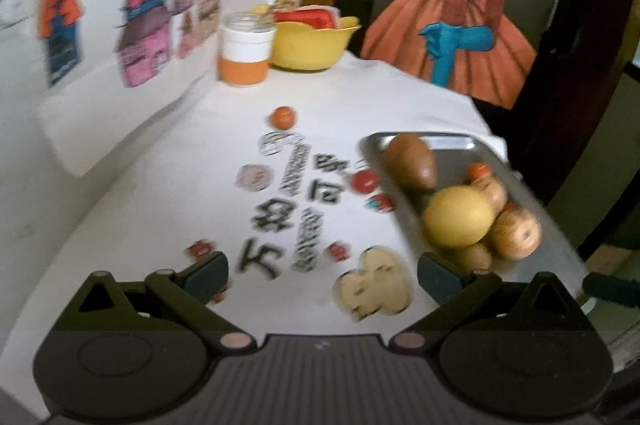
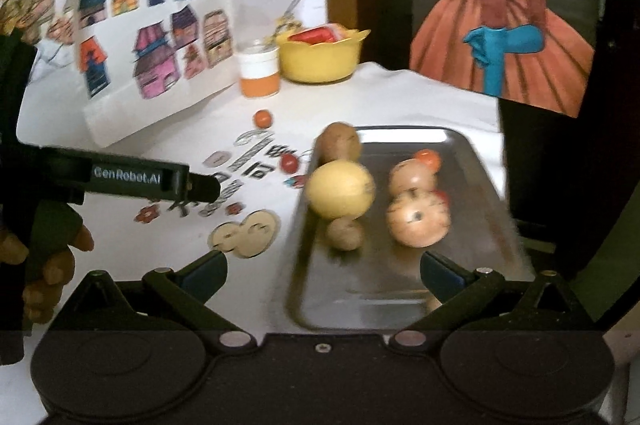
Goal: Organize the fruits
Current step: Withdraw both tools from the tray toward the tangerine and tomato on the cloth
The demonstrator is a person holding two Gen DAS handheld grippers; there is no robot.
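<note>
A steel tray [image 2: 464, 161] [image 1: 452, 141] sits on the white cloth at the right. It holds a yellow round fruit [image 2: 342, 189] [image 1: 458, 217], a brown oval fruit [image 2: 340, 141] [image 1: 410, 161], two peach-coloured apples [image 2: 418, 219] [image 1: 516, 233], a small brown fruit [image 2: 345, 234] and a small orange one [image 2: 427, 157]. Loose on the cloth lie a small orange fruit [image 1: 284, 116] [image 2: 263, 118] and a red one [image 1: 365, 181] [image 2: 289, 163]. My left gripper [image 1: 322, 275] is open above the cloth, left of the tray. My right gripper [image 2: 324, 275] is open over the tray's near end.
A yellow bowl [image 1: 312, 41] [image 2: 320, 59] and an orange-and-white jar [image 1: 244, 51] [image 2: 259, 69] stand at the back. A picture board [image 2: 160, 57] leans at the left. A hand [image 2: 44, 257] holds the left gripper's body [image 2: 132, 179]. The table ends just right of the tray.
</note>
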